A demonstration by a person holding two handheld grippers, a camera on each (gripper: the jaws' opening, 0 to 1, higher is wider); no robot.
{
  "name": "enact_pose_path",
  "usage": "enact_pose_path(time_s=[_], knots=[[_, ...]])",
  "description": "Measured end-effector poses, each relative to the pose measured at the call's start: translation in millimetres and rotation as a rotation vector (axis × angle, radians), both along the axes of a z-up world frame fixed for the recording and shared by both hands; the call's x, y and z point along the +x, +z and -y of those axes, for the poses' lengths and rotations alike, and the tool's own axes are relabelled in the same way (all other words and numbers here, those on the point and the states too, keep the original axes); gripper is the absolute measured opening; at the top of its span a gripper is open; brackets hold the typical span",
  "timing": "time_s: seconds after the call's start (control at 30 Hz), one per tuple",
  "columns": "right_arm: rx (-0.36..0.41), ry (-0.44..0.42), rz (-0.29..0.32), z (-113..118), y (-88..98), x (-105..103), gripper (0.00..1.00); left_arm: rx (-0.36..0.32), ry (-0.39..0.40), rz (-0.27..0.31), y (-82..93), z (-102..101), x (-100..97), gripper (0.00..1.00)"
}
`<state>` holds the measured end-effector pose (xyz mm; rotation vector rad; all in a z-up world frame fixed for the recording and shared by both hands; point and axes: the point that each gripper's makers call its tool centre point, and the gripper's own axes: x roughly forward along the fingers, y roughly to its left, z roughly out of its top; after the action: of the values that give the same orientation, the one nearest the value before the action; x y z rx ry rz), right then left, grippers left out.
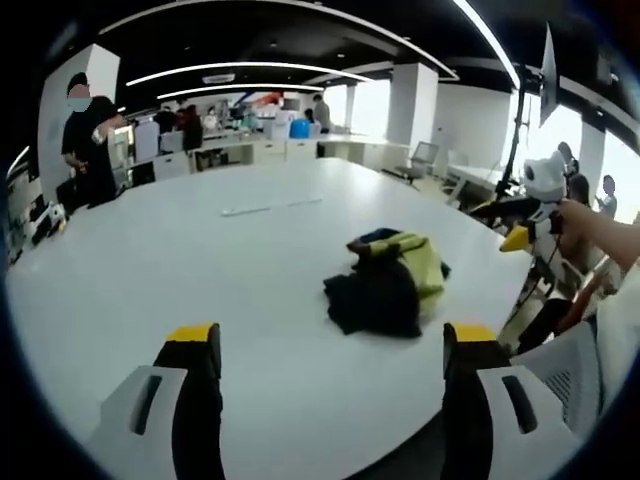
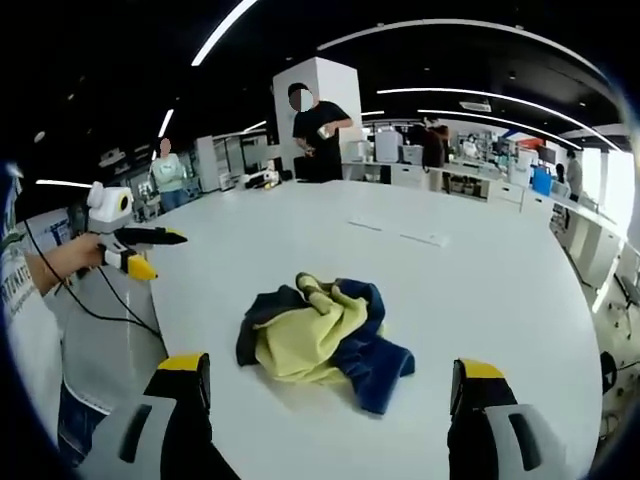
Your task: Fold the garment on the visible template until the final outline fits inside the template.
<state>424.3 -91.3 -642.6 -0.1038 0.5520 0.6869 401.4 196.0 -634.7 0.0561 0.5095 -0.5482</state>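
A crumpled garment (image 2: 322, 336), dark blue with a pale yellow part, is seen lying in a heap on a large white worktop (image 2: 470, 290). In the left gripper view the same heap (image 1: 388, 282) is found toward one curved edge of the worktop, with the yellow part on its far side.

The right gripper (image 2: 330, 385) is held with its jaws spread wide and empty, just short of the garment. The left gripper (image 1: 332, 345) is likewise wide apart and holding nothing, with the garment a little ahead of it. Each gripper can also be seen from the other's camera, held in a hand beyond the worktop edge (image 1: 525, 215) (image 2: 128, 245).

The step in hand is judged to be spreading the heap flat. It would be done best if two separate edges or corners of the cloth were pinched, one by each gripper, and drawn apart, so that the outline is opened before any fold is made.

No template can be made out on the worktop; two faint pale strips (image 1: 271, 207) lie well beyond the garment. The garment's type, sleeves and hem are hidden in the bunching. People (image 2: 320, 135) stand past the far edge.
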Motion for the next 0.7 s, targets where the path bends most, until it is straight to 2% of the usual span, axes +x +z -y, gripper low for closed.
enact_pose_path(time_s=[0.07,0.2,0.27,0.7], knots=[[0.007,0.008,0.002,-2.4,1.6,3.1,0.99,-0.010,-0.019,0.004,0.4,3.5,3.8,0.88],[0.009,0.011,0.001,-5.4,3.5,12.4,0.89,-0.073,-0.051,0.002,5.5,14.7,11.4,0.85],[-0.001,0.015,-0.001,-6.5,1.9,18.0,0.90,-0.088,-0.060,0.008,8.1,18.7,17.1,0.84],[-0.019,0.069,0.023,-25.5,4.4,55.1,0.85,-0.086,-0.126,0.007,1.5,44.4,52.3,0.78]])
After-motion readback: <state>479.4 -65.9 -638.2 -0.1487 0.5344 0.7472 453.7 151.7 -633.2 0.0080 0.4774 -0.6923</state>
